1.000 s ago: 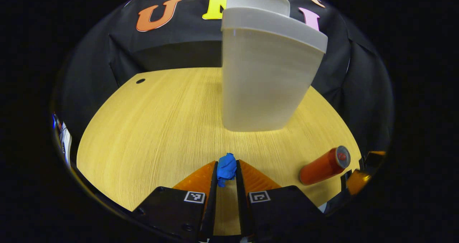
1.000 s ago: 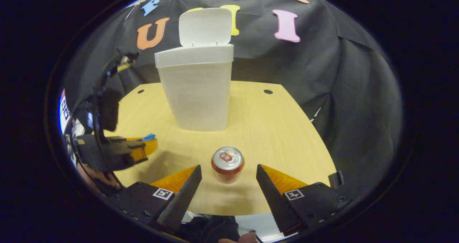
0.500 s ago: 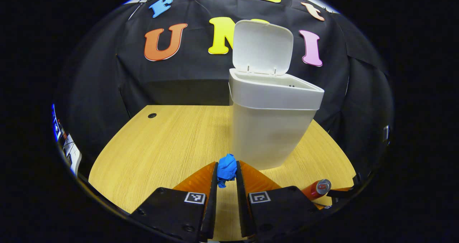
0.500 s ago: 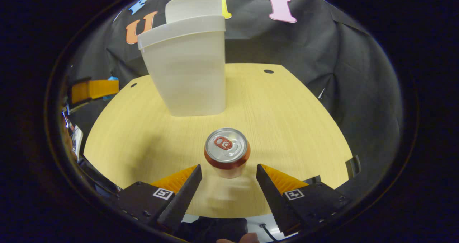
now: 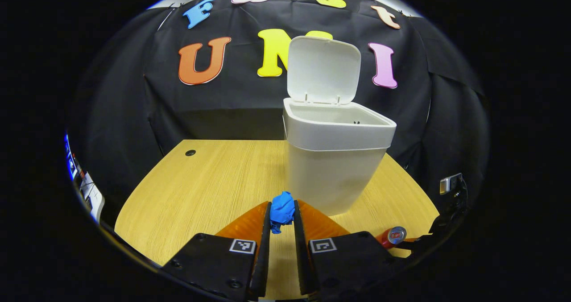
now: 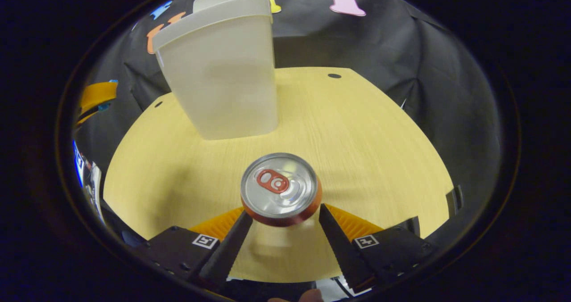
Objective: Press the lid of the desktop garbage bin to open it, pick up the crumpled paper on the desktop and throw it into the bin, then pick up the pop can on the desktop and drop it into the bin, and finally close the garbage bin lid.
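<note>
1. We start at the left gripper: its two fingers are pinched tight on the crumpled paper, a small blue wad with creased folds, soft enough to squash between the pads. We hold it lifted off the desk, which suits a carry toward the bin.

2. Over to the right gripper: its fingers are spread wide, one on each side of the pop can. Whether the pads touch the can wall yet is hard to tell, as the can's top hides the contact; we call them open around it. That straddle looks like the set-up for a squeeze on the round sides.

3. The can stands upright on the desk, a smooth metal cylinder with a silvery top, a red pull tab and a red-orange body. It is rigid but slick, so a centred grip matters.

4. Outward now: the garbage bin stands on the desk beyond the paper, white matte plastic with rounded corners and a thick rim.

5. Its lid is flipped up on the rear hinge, so the mouth is open for the paper and the can.

6. The desk is pale wood grain, flat and smooth.
</note>
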A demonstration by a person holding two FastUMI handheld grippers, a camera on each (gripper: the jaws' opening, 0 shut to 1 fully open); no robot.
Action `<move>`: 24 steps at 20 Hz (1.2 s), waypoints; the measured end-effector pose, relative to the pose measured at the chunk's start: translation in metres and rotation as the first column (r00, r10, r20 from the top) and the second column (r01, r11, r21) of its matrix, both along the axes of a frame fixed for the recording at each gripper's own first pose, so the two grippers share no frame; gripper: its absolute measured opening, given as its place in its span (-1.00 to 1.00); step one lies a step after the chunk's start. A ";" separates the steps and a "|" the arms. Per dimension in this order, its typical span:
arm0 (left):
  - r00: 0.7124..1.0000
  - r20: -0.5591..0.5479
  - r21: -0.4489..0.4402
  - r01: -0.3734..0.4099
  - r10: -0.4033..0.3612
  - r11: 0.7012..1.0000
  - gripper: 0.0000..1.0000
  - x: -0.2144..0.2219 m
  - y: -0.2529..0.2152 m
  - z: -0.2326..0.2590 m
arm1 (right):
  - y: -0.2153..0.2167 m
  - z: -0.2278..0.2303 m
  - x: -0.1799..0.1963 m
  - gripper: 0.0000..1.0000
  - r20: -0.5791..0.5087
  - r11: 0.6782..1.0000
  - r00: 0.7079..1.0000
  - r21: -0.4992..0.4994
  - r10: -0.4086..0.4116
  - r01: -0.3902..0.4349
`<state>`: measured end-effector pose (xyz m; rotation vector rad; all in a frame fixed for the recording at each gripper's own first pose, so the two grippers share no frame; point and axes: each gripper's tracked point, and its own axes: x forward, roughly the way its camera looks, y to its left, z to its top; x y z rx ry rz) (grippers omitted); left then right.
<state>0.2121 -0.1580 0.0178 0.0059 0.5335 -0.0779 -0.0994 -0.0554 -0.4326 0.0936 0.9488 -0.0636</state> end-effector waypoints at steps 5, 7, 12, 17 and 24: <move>1.000 0.008 0.002 -0.013 0.013 1.000 -0.31 0.001 0.005 0.005 | 0.004 -0.004 0.010 0.92 -0.004 1.000 1.000 0.001 0.017 -0.017; 1.000 0.015 0.007 -0.016 0.016 1.000 -0.41 0.003 0.007 0.007 | 0.003 -0.004 0.011 0.79 -0.005 1.000 1.000 -0.006 0.020 -0.020; 0.998 0.051 -0.006 -0.019 0.019 1.000 -0.41 0.011 0.006 0.023 | 0.001 0.008 0.016 0.67 0.010 1.000 1.000 -0.015 0.016 -0.016; 0.992 0.125 -0.028 -0.011 0.014 1.000 -0.41 0.029 0.000 0.065 | -0.001 0.049 0.029 0.64 0.042 1.000 0.999 -0.016 0.021 -0.020; 0.963 0.269 -0.069 0.032 -0.012 0.997 -0.40 0.081 -0.026 0.142 | -0.015 0.127 0.064 0.64 0.153 1.000 0.988 -0.009 0.010 -0.009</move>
